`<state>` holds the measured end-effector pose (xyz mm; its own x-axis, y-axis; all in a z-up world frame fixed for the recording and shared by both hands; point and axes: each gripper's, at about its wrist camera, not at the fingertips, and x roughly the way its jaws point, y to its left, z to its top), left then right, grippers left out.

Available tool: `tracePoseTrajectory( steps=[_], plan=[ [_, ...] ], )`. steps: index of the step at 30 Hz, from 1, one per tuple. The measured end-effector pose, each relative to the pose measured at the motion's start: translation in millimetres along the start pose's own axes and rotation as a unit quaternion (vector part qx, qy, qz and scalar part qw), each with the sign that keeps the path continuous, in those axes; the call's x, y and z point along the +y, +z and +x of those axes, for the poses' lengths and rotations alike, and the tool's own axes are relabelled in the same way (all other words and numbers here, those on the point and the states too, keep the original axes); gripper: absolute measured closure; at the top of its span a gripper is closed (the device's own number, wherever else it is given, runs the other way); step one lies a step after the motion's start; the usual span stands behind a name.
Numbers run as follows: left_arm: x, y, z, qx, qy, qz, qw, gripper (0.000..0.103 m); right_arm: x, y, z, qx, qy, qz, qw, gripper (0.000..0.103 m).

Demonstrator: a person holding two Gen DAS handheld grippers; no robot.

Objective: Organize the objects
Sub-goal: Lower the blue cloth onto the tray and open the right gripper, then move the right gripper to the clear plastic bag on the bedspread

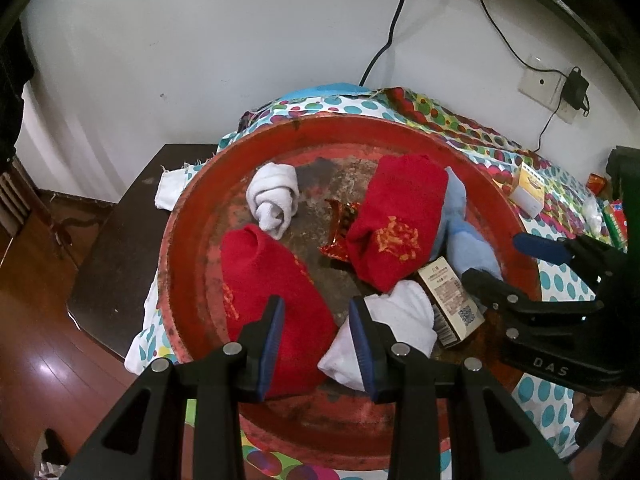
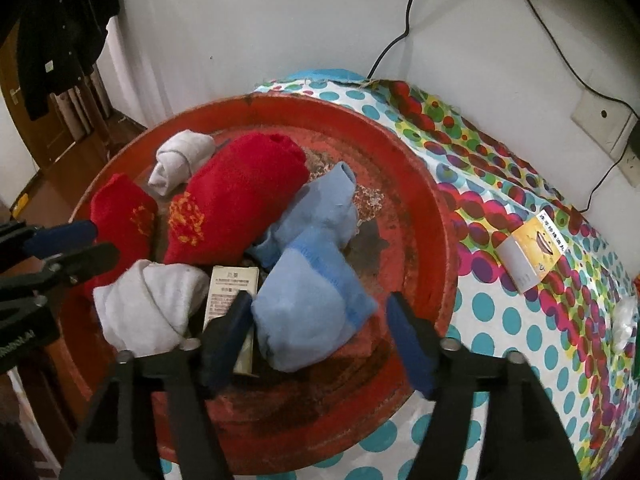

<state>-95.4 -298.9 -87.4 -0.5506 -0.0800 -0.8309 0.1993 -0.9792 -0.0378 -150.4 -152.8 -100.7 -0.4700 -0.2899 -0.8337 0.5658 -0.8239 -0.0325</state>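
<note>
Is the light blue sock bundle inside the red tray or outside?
Inside: the light blue sock bundle lies on the red tray floor, within its rim.

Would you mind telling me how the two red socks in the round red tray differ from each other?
The far red sock looks larger and lies toward the tray's middle, against the light blue sock; the near red sock looks smaller and sits by the tray's left rim. The far one's gold embroidery shows whole; the near one's is partly folded from view. Both are red, rolled up and gold-embroidered.
</note>
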Motion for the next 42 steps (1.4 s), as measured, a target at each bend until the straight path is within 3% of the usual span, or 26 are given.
tracePoseTrajectory(
  steps=[14,23,33,42],
  plan=[
    [-8,1,-11,-0.014,0.004,0.012,0.9998,0.069,-18,-1,-31,-0.032,0.027,0.036,0.998,0.024],
    [-22,1,-14,-0.015,0.003,0.027,0.9995,0.069,-50,-8,-49,-0.050,0.002,0.061,0.997,0.024],
    [-46,-2,-15,-0.015,0.002,0.056,0.9983,0.069,-115,-39,-50,-0.048,-0.037,0.114,0.992,0.024],
    [-68,-8,-8,0.003,-0.008,0.090,0.9959,0.069,-199,-82,-47,-0.038,-0.103,0.151,0.982,0.024]
  ],
)
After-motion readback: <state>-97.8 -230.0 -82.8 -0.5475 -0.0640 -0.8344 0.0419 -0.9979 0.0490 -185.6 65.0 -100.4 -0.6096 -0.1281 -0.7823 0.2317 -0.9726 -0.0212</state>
